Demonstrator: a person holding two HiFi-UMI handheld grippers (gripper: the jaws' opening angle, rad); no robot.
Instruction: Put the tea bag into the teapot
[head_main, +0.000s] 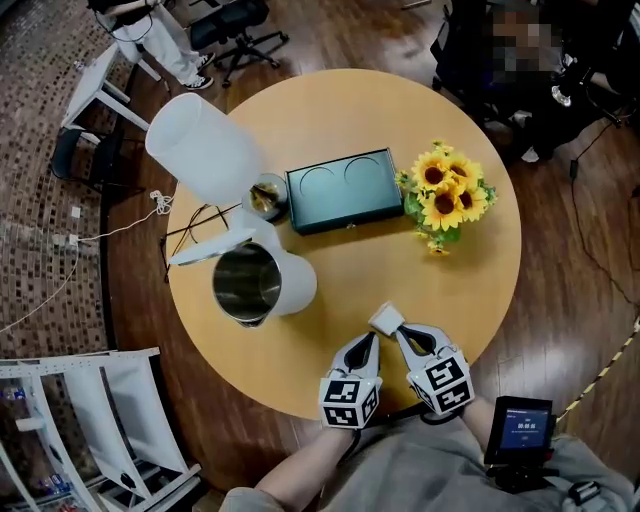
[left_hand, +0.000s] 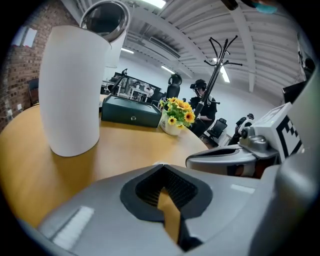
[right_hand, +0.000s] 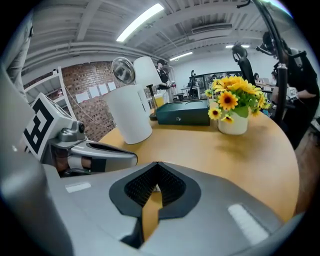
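The white teapot (head_main: 292, 285) stands at the left of the round wooden table (head_main: 400, 270), its lid (head_main: 205, 250) flipped open over a steel inside. It also shows as a tall white cylinder (left_hand: 70, 90) in the left gripper view and further off (right_hand: 131, 112) in the right gripper view. A small pale square packet, seemingly the tea bag (head_main: 385, 318), sits right at the tips of both grippers near the table's front edge. My left gripper (head_main: 372, 342) (left_hand: 162, 167) and right gripper (head_main: 400, 338) (right_hand: 156, 167) lie side by side, both shut. I cannot tell whether either one touches the packet.
A dark green box (head_main: 345, 190) lies at mid-table, with a pot of sunflowers (head_main: 445, 195) to its right. A small glass cup (head_main: 267, 197) stands left of the box. A second large white container (head_main: 200, 150) rises at the back left. A person sits beyond the table's far right.
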